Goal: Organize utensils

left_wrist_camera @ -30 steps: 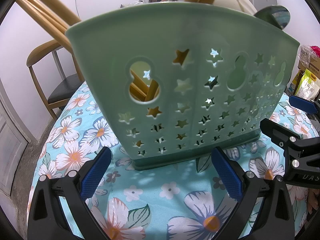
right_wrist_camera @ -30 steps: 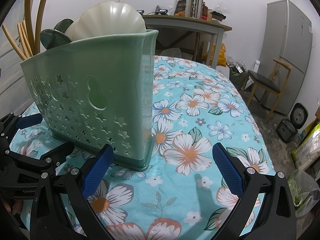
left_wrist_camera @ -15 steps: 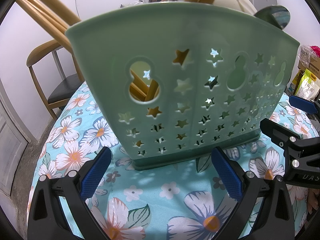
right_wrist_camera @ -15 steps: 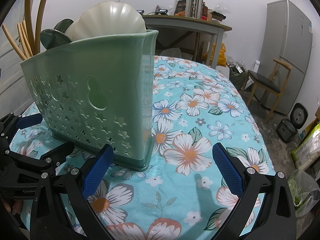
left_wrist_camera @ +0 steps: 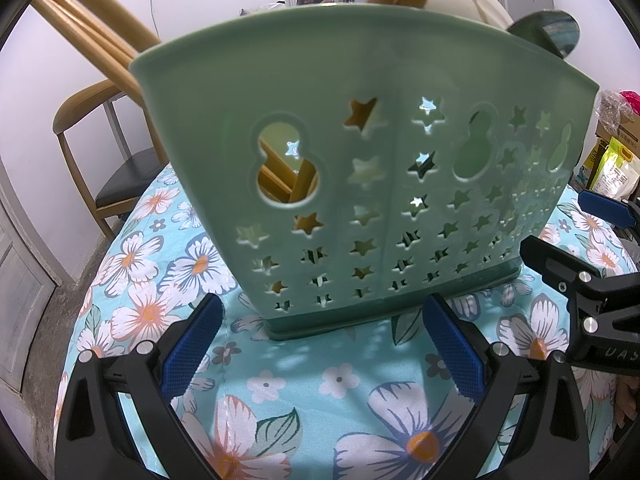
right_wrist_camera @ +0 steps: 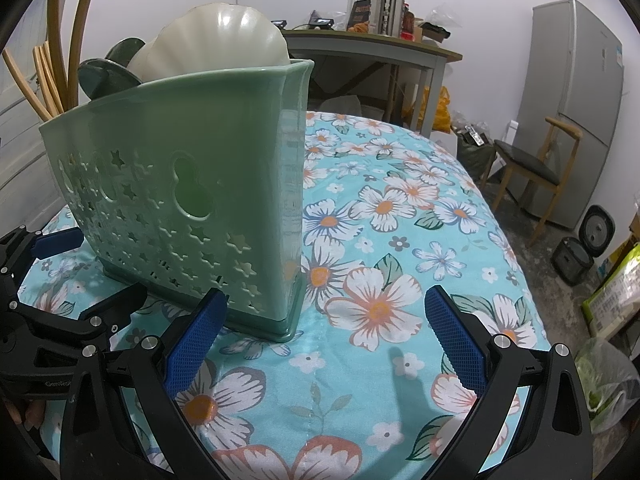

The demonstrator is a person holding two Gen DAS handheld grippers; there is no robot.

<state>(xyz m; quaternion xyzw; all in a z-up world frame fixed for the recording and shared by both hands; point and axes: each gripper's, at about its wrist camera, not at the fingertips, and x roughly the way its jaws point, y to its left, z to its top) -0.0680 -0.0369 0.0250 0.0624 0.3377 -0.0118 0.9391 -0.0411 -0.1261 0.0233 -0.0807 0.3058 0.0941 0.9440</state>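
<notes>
A green plastic utensil holder (left_wrist_camera: 360,152) with star-shaped and gourd-shaped cut-outs stands upright on the floral tablecloth (left_wrist_camera: 280,392), toward the near edge of the table and close in front of both tools. Wooden chopsticks (right_wrist_camera: 42,80) lean out of its left-hand end, and their shafts show through one gourd-shaped opening in the left wrist view. White ribbed spoons (right_wrist_camera: 224,44) and a dark green spoon (right_wrist_camera: 106,76) rise above its rim nearer the right-hand end.

The left gripper (left_wrist_camera: 320,348) hovers just in front of the holder's long perforated wall, its blue-padded fingers (left_wrist_camera: 192,344) spread wide and clamped on nothing. The right gripper (right_wrist_camera: 324,344) sits by the holder's right corner, jaws likewise wide apart and empty; its left pad lies just beside the base of the holder, though I cannot tell whether it touches. Each tool shows at the side of the other's view.

Beyond the table stand a wooden chair (left_wrist_camera: 96,120), a grey side table (right_wrist_camera: 380,52) with a metal canister (right_wrist_camera: 386,14), and a silver refrigerator (right_wrist_camera: 576,108) with a second chair (right_wrist_camera: 532,164) before it.
</notes>
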